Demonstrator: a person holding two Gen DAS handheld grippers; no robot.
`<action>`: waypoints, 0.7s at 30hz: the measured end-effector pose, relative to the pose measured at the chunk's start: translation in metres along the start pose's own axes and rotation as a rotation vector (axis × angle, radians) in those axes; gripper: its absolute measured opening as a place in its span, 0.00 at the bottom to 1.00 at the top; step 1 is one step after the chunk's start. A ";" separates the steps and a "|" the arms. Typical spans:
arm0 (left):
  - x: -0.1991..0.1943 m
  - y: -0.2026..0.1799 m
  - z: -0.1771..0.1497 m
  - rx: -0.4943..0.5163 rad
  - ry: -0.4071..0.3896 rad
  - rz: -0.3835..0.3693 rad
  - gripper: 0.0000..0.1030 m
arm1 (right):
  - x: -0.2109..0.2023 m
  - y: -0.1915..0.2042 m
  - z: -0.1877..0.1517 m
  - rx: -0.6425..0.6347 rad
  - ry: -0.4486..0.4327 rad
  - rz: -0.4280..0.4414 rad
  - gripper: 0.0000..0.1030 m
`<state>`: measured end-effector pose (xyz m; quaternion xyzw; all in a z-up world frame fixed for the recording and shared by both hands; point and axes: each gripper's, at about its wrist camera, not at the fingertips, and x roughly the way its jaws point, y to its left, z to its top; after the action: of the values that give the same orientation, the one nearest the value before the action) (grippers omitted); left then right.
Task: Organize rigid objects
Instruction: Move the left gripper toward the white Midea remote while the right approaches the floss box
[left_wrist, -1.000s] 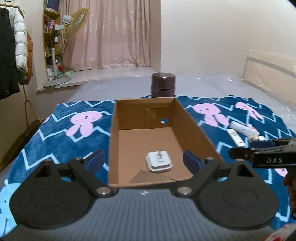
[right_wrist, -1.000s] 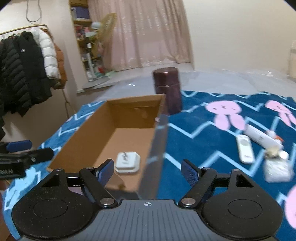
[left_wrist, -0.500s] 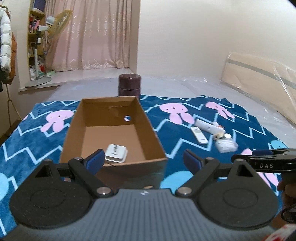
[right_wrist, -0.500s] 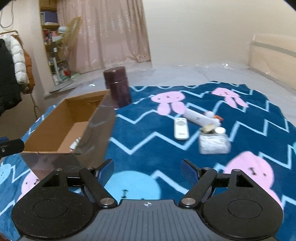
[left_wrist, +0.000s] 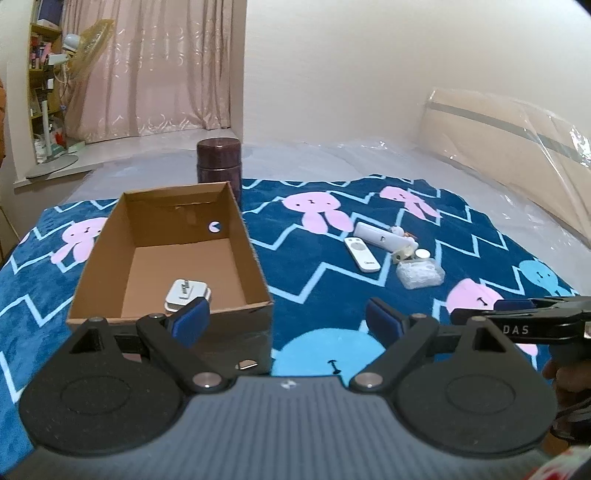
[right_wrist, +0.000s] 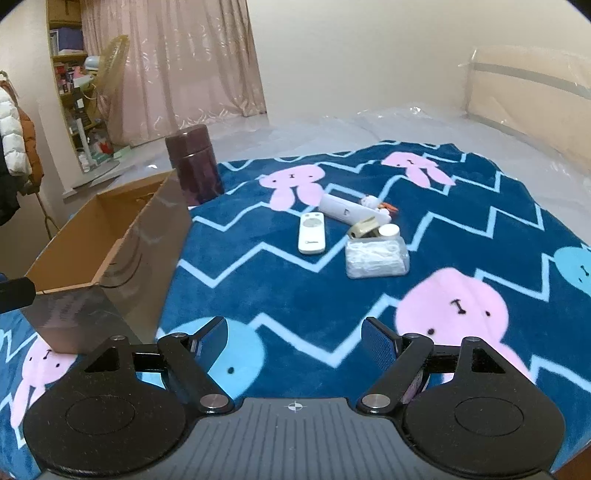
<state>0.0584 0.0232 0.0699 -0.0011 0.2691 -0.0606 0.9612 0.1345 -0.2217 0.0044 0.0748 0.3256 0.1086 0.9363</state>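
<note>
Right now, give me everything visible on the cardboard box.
The cardboard box is an open-topped brown rectangular carton, plain corrugated board inside, with a small round hole in its far wall. Its outer side and near faces look glossy and reflective in the right wrist view. It sits upright on the rabbit-print blanket, left of the loose items. A white plug adapter lies on its floor near the front. A dark cylindrical canister stands just behind its far right corner.
</note>
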 end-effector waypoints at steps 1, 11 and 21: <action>0.001 -0.002 0.000 0.002 0.002 -0.003 0.86 | 0.001 -0.001 0.000 0.003 0.002 -0.002 0.74; 0.013 -0.020 -0.002 0.022 0.011 -0.043 0.86 | -0.003 -0.021 -0.005 0.035 -0.007 -0.030 0.74; 0.033 -0.049 0.001 0.035 0.014 -0.095 0.86 | -0.003 -0.044 -0.002 0.031 -0.016 -0.050 0.75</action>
<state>0.0809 -0.0288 0.0555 0.0035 0.2743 -0.1108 0.9552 0.1378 -0.2651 -0.0042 0.0821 0.3216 0.0793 0.9400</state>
